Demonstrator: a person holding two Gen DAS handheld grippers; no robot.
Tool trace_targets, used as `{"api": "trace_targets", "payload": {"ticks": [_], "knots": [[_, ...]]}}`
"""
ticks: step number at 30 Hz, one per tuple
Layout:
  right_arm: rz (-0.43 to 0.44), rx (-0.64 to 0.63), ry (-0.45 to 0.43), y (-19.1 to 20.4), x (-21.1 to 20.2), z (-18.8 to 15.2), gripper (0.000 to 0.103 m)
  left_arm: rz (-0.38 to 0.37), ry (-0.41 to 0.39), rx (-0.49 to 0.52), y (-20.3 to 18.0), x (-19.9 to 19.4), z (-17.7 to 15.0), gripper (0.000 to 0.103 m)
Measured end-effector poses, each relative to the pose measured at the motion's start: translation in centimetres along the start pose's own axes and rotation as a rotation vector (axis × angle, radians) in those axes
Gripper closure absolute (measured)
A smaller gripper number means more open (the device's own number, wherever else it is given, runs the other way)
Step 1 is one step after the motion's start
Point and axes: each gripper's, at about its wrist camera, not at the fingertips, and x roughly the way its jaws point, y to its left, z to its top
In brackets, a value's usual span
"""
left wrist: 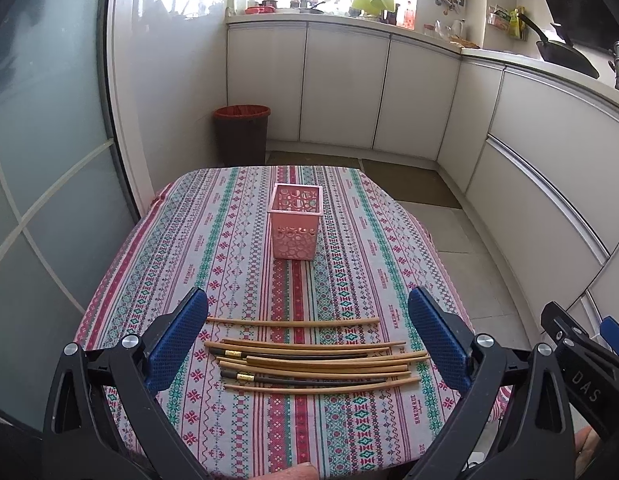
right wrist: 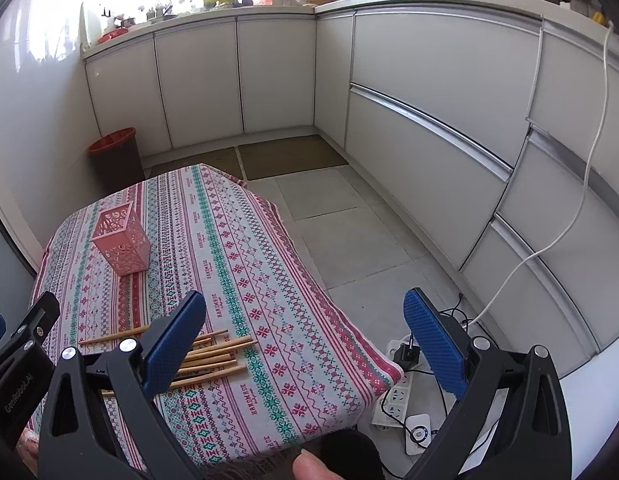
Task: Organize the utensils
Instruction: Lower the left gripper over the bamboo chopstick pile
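Observation:
Several wooden and dark chopsticks [left wrist: 313,356] lie side by side across the patterned tablecloth [left wrist: 229,240] near its front edge. A pink perforated holder [left wrist: 294,222] stands upright and empty at the table's middle. My left gripper [left wrist: 309,332] is open, its blue pads straddling the chopsticks from above, holding nothing. My right gripper [right wrist: 305,344] is open and empty over the table's right front corner; its left pad [right wrist: 173,344] hides part of the chopsticks [right wrist: 213,356]. The holder also shows in the right wrist view [right wrist: 121,240].
White kitchen cabinets [left wrist: 349,88] line the back and right. A dark bin with a red liner [left wrist: 241,132] stands on the floor behind the table. A power strip and cables [right wrist: 401,400] lie on the floor at the right of the table.

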Motion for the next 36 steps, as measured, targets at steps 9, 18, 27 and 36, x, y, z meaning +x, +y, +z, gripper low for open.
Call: {"api": "trace_targets", "payload": {"ticks": [9, 18, 27, 36], "knots": [[0.009, 0.003, 0.004, 0.0, 0.1, 0.0, 0.007, 0.005, 0.000, -0.001, 0.0, 0.1, 0.0, 0.007], [0.013, 0.002, 0.003, 0.1, 0.1, 0.0, 0.007, 0.008, 0.002, 0.000, -0.1, 0.2, 0.1, 0.007], [0.010, 0.024, 0.016, -0.2, 0.3, 0.1, 0.007, 0.005, 0.042, 0.055, -0.4, 1.7, 0.3, 0.007], [0.187, 0.317, 0.194, -5.0, 3.5, 0.5, 0.007, -0.320, 0.275, 0.264, -2.1, 8.5, 1.0, 0.007]]}}
